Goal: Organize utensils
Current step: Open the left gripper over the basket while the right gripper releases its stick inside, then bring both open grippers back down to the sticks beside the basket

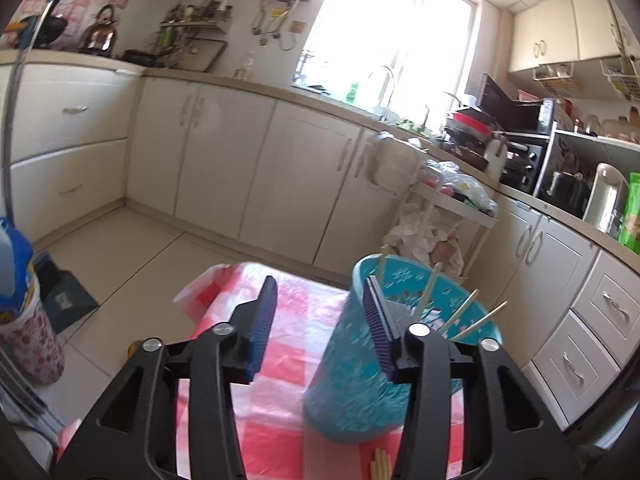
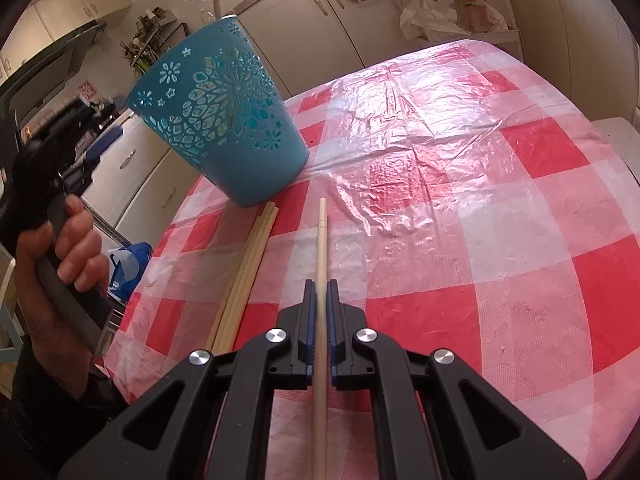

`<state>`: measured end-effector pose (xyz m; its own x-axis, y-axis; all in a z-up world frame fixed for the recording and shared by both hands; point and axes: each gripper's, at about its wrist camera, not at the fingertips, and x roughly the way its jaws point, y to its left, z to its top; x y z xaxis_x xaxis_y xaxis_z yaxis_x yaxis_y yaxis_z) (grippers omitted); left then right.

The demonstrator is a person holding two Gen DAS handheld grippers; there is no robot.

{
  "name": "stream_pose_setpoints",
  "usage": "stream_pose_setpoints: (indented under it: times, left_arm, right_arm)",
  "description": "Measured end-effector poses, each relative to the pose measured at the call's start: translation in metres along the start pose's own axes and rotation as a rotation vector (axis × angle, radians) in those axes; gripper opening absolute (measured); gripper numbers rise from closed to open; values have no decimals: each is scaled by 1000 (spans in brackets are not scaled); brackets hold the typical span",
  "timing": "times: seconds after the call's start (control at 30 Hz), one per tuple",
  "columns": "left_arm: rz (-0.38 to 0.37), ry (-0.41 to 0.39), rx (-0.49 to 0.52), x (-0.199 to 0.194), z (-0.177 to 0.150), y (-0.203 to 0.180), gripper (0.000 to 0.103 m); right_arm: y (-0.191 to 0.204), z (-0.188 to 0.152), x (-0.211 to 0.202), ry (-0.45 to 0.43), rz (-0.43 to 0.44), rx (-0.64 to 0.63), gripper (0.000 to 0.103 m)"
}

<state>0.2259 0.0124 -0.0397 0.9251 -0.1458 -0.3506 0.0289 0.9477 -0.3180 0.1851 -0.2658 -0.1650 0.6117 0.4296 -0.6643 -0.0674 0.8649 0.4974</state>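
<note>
My right gripper point(image 2: 320, 292) is clamped on 1 chopstick point(image 2: 321, 240) over the checked tablecloth point(image 2: 460, 184); left gripper point(image 1: 320, 312) jaws apart, nothing btwn, beside the teal basket point(image 1: 352, 380) w/ chopsticks inside; loose chopsticks point(image 2: 248, 264) lie nr its base.

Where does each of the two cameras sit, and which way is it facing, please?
Left wrist: on the left gripper, looking level across the table's checked cloth to kitchen cabinets; its open jaws flank the teal basket's rim.
Right wrist: on the right gripper, angled down at the cloth; its jaws grip one chopstick; the left hand shows at left.
Shared: basket, cloth, loose chopsticks.
</note>
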Motion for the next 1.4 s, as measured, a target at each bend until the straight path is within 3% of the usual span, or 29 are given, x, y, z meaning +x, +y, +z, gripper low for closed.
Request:
stream_pose_setpoints:
  times: [0.2, 0.37, 0.6, 0.7, 0.8, 0.9, 1.0, 1.1, 1.27, 1.4]
  left_arm:
    - [57, 106, -73, 11, -37, 32, 49]
    - [61, 131, -95, 13, -56, 42, 49]
    - [26, 145, -149, 16, -60, 53, 51]
    - [17, 145, -181, 16, -63, 60, 51]
    - [10, 142, -196, 16, -64, 64, 52]
    - [5, 144, -205, 16, -66, 67, 52]
    - [-3, 147, -221, 17, -67, 70, 52]
    - [-10, 150, -219, 17, -67, 69, 53]
    - [1, 153, -221, 18, -66, 69, 55]
    - [12, 150, -219, 18, -66, 69, 58]
  right_arm:
    - [10, 20, -36, -140, 64, 2, 6]
    - [27, 48, -58, -237, 121, -3, 6]
    - [91, 122, -65, -445, 201, -80, 6]
    - [122, 159, -54, -561, 171, -113, 6]
    - [139, 189, -32, -622, 120, -106, 6]
    - [149, 207, -8, -633, 47, -112, 6]
    - [147, 214, 17, -563, -6, -108, 6]
    - [151, 208, 14, -562, -37, -159, 7]
    - [145, 191, 6, -510, -12, -168, 13]
    - [138, 158, -23, -501, 4, -187, 18]
